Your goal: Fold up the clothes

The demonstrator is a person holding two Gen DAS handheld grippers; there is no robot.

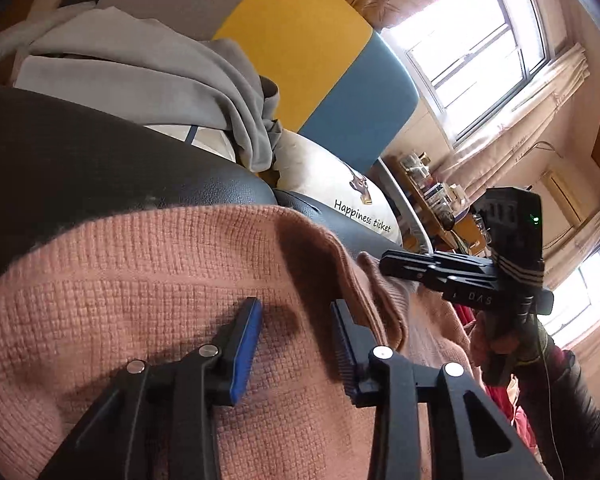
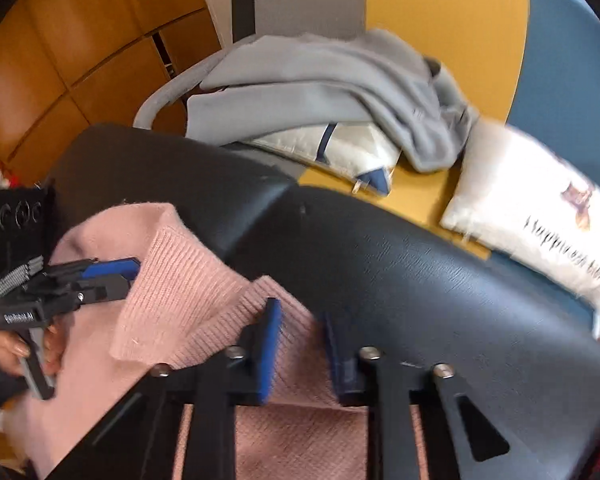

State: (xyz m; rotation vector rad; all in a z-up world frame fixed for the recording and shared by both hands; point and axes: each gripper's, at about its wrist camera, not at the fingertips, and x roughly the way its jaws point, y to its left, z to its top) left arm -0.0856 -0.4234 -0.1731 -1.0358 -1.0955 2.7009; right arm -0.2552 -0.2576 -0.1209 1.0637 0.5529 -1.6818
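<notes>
Pink knitted wool filled the bottom of both views: a pink sweater (image 1: pixel 148 292) lay spread over a black padded seat (image 1: pixel 80 160). The left gripper (image 1: pixel 296 332) hung just over the knit with its two blue pads (image 1: pixel 246 344) set apart, and nothing was between them. The right gripper (image 2: pixel 298 344) was over the ribbed edge of the sweater, where the pink met the black seat. Its pads (image 2: pixel 272 344) were apart too, and they held nothing. In the right wrist view a ribbed cuff (image 2: pixel 172 280) lay folded back on the sweater, and the left gripper sat just beside it at the left edge.

Behind the seat lay a gray garment (image 2: pixel 320 92) in a loose heap on top of a white cushion (image 2: pixel 340 144). Near it was another white pillow with writing (image 2: pixel 540 220). Both pillows rested on a yellow and blue sofa (image 1: pixel 292 40). A bright window (image 1: pixel 480 52) with beige curtains (image 1: pixel 520 136) showed on the right of the left wrist view.
</notes>
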